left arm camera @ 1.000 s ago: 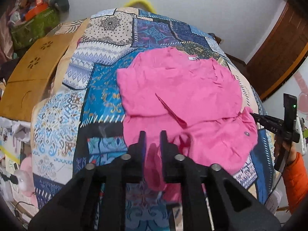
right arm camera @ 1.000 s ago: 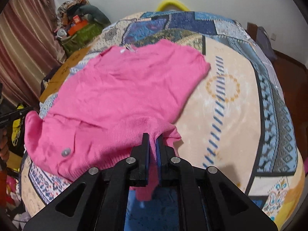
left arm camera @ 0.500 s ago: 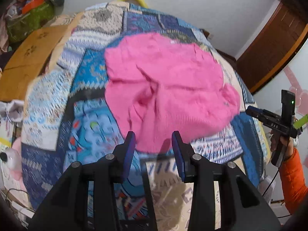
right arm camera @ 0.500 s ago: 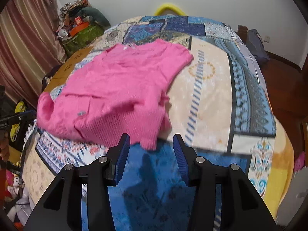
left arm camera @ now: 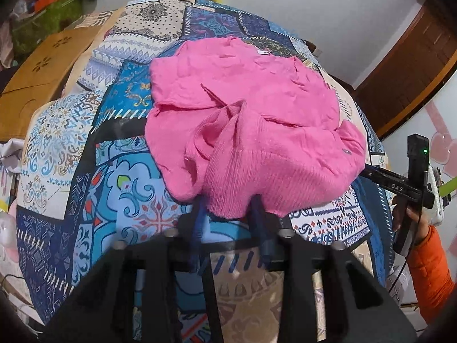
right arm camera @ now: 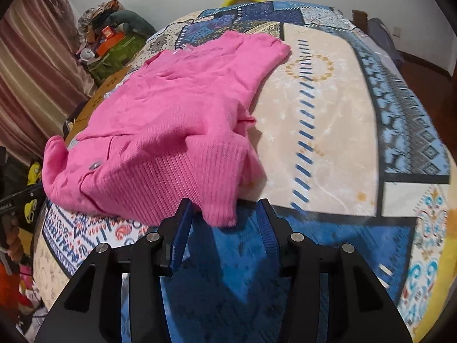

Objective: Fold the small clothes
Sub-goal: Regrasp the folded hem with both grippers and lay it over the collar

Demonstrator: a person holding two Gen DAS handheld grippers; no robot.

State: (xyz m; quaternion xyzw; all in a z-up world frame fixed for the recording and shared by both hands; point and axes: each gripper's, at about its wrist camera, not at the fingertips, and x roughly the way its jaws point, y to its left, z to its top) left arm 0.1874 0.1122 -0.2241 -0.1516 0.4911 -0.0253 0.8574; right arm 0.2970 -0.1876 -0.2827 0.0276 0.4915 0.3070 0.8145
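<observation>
Lying half-folded mid-bed, a pink sweater (left arm camera: 245,120) waits on the patchwork bedspread (left arm camera: 85,194), its ribbed hem doubled over at 6 o'clock. The left claw (left arm camera: 228,208) and right claw (right arm camera: 225,214) are closing around that hem, neither yet pinching. Clear bed lies at 3 o'clock.

A wide bed covered by a blue-and-cream patchwork quilt (right arm camera: 328,120) is seen before a plain white wall (left arm camera: 314,5). A dark brown wooden door (left arm camera: 414,65) and striped brownish curtains (right arm camera: 31,65) are visible; a cluttered, blurred pile (right arm camera: 111,37), possibly toys, is heaped behind.
</observation>
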